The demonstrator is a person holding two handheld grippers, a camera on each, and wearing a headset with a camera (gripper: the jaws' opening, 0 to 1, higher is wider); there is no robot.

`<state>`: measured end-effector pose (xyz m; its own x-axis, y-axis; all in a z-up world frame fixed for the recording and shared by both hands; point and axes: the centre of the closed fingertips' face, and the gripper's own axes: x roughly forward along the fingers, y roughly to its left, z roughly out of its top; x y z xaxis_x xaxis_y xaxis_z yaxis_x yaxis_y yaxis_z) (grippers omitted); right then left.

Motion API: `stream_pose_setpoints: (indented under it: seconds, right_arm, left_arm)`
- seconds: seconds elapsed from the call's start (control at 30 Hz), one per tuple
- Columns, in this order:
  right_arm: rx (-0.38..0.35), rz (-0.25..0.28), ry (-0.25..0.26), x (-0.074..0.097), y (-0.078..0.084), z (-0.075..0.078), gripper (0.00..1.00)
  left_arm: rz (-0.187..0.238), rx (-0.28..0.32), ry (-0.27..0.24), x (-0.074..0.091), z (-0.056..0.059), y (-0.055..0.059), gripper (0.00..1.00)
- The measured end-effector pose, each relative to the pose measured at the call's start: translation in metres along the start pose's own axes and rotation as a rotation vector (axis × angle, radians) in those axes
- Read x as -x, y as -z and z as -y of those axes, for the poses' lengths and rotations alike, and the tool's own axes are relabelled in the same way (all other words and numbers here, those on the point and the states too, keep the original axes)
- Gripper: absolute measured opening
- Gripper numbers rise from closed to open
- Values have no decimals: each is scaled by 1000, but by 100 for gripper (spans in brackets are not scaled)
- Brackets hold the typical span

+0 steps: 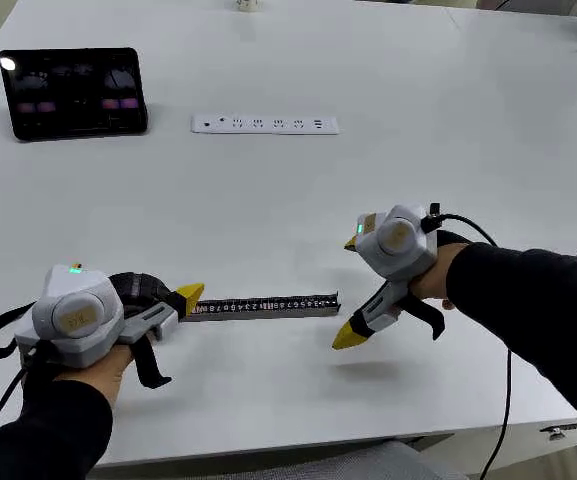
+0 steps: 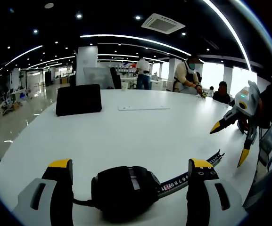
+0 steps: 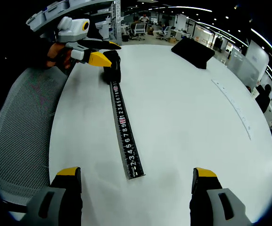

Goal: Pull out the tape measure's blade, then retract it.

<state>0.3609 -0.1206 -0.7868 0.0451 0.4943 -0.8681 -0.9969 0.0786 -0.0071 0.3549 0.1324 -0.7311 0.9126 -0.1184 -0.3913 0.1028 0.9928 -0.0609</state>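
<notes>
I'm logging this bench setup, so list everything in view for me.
table: one, white, under everything
tape measure: one, black case, near left
blade: one, dark with pale numerals, pulled out flat on the table
tablet: one, black, far left
power strip: one, white, far middle
chair: one, grey mesh, near edge
left hand-held gripper: one, grey, yellow tips, open around the case
right hand-held gripper: one, same colours, open, near the blade's tip

Two grippers, one tape measure, one tablet, one power strip
</notes>
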Motion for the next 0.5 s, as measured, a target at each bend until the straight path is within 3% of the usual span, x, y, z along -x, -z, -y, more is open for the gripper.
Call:
stream_pose_setpoints:
  seconds: [0.23, 0.33, 0.5]
  right_arm:
    - [33, -21, -20, -8, -1, 1, 88]
    - [59, -23, -37, -9, 0, 1, 80]
    - [78, -20, -66, -11, -1, -2, 68]
  left_arm:
    - [-2, -14, -8, -2, -2, 9, 99]
    - [-15, -52, -3, -5, -2, 15, 99]
    - [-21, -48, 4, -7, 0, 17, 99]
